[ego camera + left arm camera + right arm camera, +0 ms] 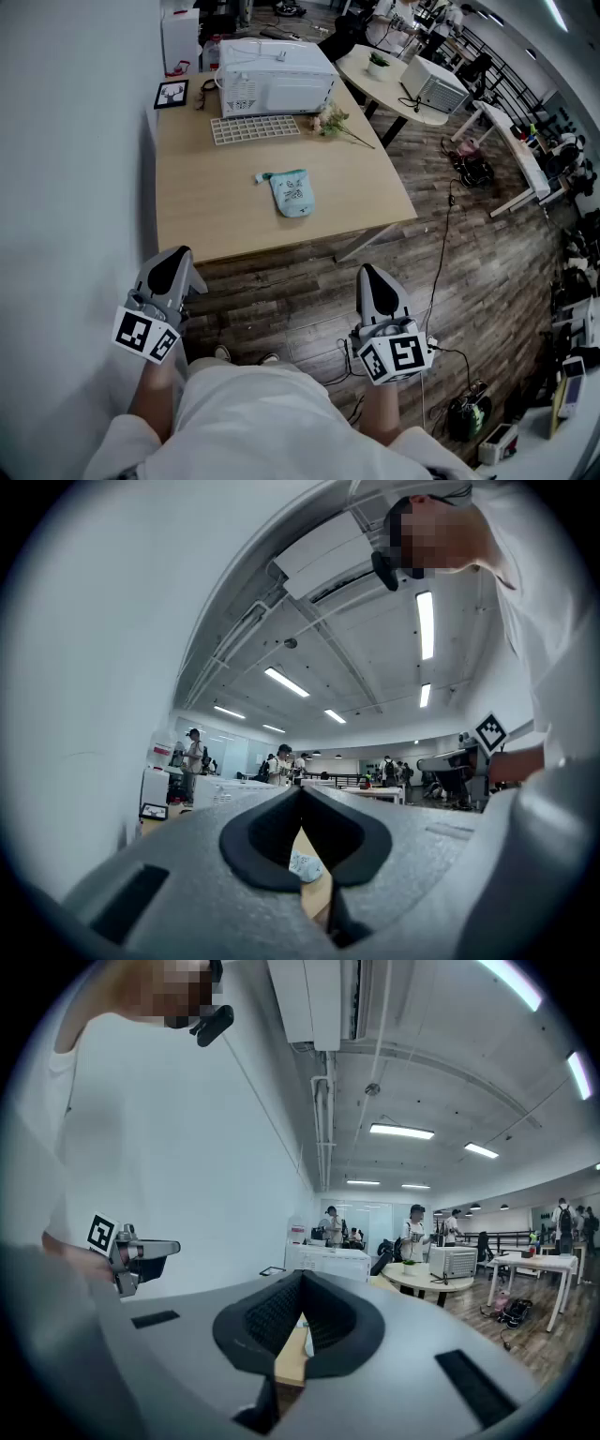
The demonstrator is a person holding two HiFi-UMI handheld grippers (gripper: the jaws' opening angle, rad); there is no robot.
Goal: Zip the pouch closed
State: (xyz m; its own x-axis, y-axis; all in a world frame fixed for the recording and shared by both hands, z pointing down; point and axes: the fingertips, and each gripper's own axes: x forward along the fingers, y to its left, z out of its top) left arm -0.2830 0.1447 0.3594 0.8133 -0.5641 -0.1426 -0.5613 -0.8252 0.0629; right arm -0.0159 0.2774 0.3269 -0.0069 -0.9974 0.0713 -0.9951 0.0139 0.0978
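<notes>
Left gripper: your grey plastic two-jaw tool with black pads; jaws closed tip to tip, nothing between them; nose tilted slightly upward.
Right gripper: your matching grey tool; jaws closed, empty; held level.
Left forearm: bare, held low.
Right forearm: bare, well apart from the left.

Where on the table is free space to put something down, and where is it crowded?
Free: between the pouch and the near edge of the table, and left of the pouch. Crowded: the far end, with microwave, grid tray, flowers and picture frame.
</notes>
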